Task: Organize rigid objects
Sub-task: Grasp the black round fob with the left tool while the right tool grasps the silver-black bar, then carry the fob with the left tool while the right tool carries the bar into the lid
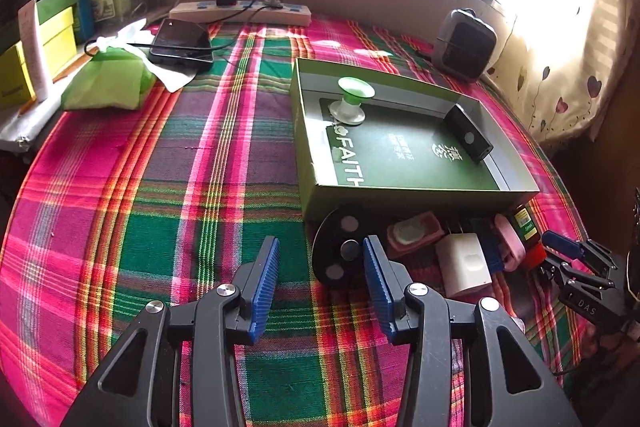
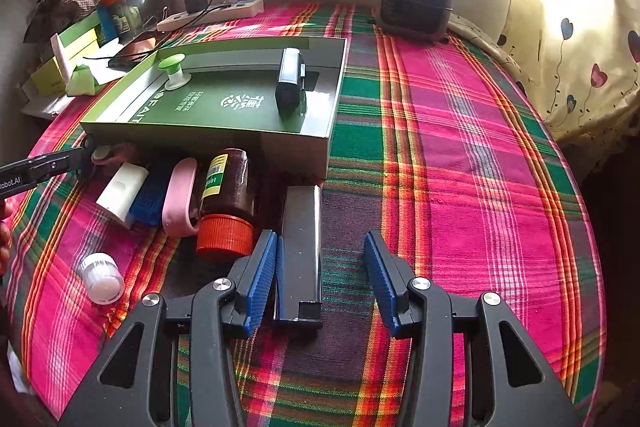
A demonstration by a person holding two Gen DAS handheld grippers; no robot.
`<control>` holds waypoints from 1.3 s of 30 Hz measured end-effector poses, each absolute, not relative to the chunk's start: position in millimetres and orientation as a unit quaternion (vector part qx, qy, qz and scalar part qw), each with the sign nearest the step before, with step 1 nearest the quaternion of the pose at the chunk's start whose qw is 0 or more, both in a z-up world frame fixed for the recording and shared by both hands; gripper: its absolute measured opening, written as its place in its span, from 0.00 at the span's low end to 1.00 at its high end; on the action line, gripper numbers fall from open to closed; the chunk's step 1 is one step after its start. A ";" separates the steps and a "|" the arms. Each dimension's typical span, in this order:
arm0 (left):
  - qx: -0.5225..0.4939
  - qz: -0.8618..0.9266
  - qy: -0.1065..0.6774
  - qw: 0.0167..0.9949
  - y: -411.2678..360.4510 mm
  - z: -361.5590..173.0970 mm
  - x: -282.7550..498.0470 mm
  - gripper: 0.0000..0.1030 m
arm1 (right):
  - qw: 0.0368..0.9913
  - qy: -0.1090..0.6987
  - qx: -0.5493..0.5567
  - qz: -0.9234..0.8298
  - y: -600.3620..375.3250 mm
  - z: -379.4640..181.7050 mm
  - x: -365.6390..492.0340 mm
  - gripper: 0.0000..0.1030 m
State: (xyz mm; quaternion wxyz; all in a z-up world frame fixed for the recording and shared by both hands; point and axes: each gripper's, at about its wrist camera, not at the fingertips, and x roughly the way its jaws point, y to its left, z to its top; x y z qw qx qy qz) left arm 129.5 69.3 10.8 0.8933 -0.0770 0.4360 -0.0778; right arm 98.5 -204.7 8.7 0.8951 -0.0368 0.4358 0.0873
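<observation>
from the left wrist camera, my left gripper (image 1: 320,265) hung with its blue pads spread wide and nothing between them, low over the plaid cloth (image 1: 160,195). just past the right pad lay a black disc (image 1: 340,253) with pale round spots, touching the front wall of the green box (image 1: 400,199). inside the box stood a green-topped spool (image 1: 352,101) near the back left corner, and a small black block (image 1: 468,133) leaned against the right wall. in front of the box sat a row of small things: a pink case (image 1: 412,233), a white charger (image 1: 466,263), a blue brick (image 1: 486,243) and a pink oval piece (image 1: 510,243), packed close together. the right gripper (image 1: 576,259) showed at the far right edge; i could not tell its jaws from there.

from the right wrist camera, my right gripper (image 2: 320,267) was also open and held nothing. a dark metal bar (image 2: 302,247) lay flat on the cloth just beside the left pad, inside the gap. left of it a brown bottle (image 2: 228,199) with a red cap lay on its side, cap toward me, against the box front. a white jar (image 2: 102,279) lay apart, nearer the left edge. a power strip (image 2: 212,13) ran along the back wall.
</observation>
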 end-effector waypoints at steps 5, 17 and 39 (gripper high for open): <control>-0.075 -0.079 0.438 0.893 65.2 9.1 133.0 0.41 | 0.896 0.434 -0.033 0.083 -209.9 9.3 98.6 0.30; -0.073 -0.070 0.440 0.892 60.6 6.7 139.2 0.41 | 0.897 0.433 -0.021 0.081 -218.1 9.1 96.4 0.24; -0.089 -0.062 0.432 0.895 63.9 9.3 132.0 0.24 | 0.898 0.433 -0.017 0.078 -221.2 10.5 94.5 0.24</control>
